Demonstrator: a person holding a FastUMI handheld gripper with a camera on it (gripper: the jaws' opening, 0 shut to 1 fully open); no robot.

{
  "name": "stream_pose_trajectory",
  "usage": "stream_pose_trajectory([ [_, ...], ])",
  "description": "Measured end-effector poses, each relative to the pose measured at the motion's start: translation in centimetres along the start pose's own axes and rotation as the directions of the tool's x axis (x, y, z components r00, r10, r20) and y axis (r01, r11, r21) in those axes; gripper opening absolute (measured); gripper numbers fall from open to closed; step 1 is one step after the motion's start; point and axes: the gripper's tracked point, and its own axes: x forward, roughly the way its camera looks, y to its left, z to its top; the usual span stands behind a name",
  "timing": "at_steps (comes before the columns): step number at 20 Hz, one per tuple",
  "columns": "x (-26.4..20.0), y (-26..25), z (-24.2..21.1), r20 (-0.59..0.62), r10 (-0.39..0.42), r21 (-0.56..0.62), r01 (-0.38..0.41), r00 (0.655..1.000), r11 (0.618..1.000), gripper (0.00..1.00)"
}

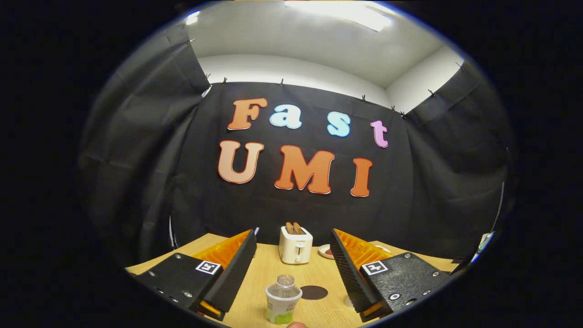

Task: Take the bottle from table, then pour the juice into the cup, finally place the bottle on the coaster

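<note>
The wooden table (268, 273) stretches ahead of me to the booth's black wall. My gripper (291, 255) is spread wide, its ridged fingers (237, 269) gripping nothing. A white toaster (295, 245) with two slices up stands beyond them. The bottle (283, 299) stands upright between the fingers, touching neither. The dark round coaster (314, 292) lies just beside it, to its right.

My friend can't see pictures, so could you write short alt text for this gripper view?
An open gripper points across a wooden table, with a small clear bottle standing between its two black fingers. A dark round coaster lies just beside the bottle, and a white toaster holding toast stands farther back against a black cloth wall.
</note>
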Motion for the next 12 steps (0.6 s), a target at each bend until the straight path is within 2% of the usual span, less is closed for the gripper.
stream_pose_trajectory([
  [6,-0.6,0.3,-5.8,-0.061,0.005,0.148,0.004,0.998,0.989,0.96],
  [9,-0.4,0.2,-8.9,-0.114,0.004,0.152,0.014,0.994,0.988,0.97],
  [12,-0.2,1.3,-12.0,-0.180,0.036,0.122,-0.014,0.983,0.992,0.96],
])
